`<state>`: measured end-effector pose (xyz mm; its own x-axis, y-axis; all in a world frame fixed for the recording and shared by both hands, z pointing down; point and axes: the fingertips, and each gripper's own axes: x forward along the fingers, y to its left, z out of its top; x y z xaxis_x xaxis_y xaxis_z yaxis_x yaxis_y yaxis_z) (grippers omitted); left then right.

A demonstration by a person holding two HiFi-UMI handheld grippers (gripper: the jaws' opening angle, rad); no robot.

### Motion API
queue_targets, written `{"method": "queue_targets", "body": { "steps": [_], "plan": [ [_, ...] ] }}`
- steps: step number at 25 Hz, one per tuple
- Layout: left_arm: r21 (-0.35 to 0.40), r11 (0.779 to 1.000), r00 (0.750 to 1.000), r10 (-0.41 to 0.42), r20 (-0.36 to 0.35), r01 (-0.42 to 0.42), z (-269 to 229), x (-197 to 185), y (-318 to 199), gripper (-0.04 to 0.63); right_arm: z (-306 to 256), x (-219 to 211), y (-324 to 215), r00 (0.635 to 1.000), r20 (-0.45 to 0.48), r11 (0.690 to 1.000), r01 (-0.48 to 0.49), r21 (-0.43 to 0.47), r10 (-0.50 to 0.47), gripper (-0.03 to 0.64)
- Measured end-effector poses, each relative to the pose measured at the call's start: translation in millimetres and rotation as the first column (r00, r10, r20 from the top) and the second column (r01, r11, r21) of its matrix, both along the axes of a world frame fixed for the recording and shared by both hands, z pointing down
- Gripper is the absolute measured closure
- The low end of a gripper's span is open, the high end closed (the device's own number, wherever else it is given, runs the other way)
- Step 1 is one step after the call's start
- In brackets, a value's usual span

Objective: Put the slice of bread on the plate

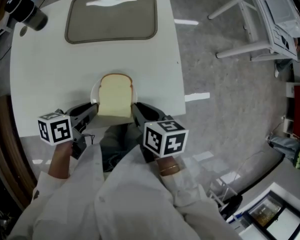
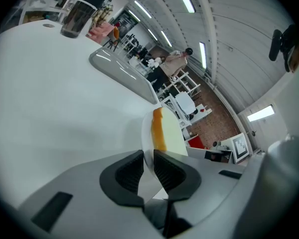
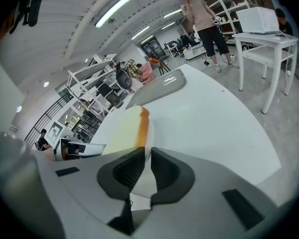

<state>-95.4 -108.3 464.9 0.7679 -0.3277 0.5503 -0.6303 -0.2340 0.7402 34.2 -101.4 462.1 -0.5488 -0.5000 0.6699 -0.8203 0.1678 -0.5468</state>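
At table point(image 1: 50, 74) edge, bread slice point(image 1: 115, 96) on plate point(image 1: 94, 93), left claw point(image 2: 148, 156) and right claw point(image 3: 147, 154) gripping rim, room beyond

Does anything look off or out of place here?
Nothing spilled or damaged. The bread lies flat on the plate, which the left tongs and right tongs pinch by opposite rims near the table edge.

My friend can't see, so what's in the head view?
A slice of bread lies on a white plate at the near edge of a white table. The left tool and right tool each pinch the plate's rim, one per side.
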Motion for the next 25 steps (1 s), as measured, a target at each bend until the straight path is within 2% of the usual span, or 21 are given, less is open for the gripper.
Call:
{"method": "queue_targets", "body": {
  "steps": [7,14,18,21,25],
  "plan": [
    [0.046,0.999,1.0,-0.012,-0.026,0.013,-17,-4,-9,0.529,-12,-4,-8,1.0,0.019,0.999,0.006,0.031,-0.007,0.569],
    [0.06,0.998,0.999,-0.033,-0.033,0.035,-20,2,-17,0.529,-20,3,-23,1.0,0.02,0.998,0.013,0.061,-0.014,0.569],
    [0.074,0.995,0.997,-0.062,-0.042,0.065,-10,-11,25,0.529,-11,-11,14,0.999,0.016,0.996,0.039,0.078,-0.04,0.569],
    [0.081,0.995,0.997,-0.062,-0.039,0.065,-6,-6,42,0.529,-8,-5,27,0.999,0.026,0.996,0.045,0.08,-0.047,0.569],
    [0.083,0.993,0.996,-0.079,-0.046,0.083,3,4,100,0.529,-3,3,77,0.997,0.031,0.994,0.063,0.092,-0.066,0.569]
  ]
}}
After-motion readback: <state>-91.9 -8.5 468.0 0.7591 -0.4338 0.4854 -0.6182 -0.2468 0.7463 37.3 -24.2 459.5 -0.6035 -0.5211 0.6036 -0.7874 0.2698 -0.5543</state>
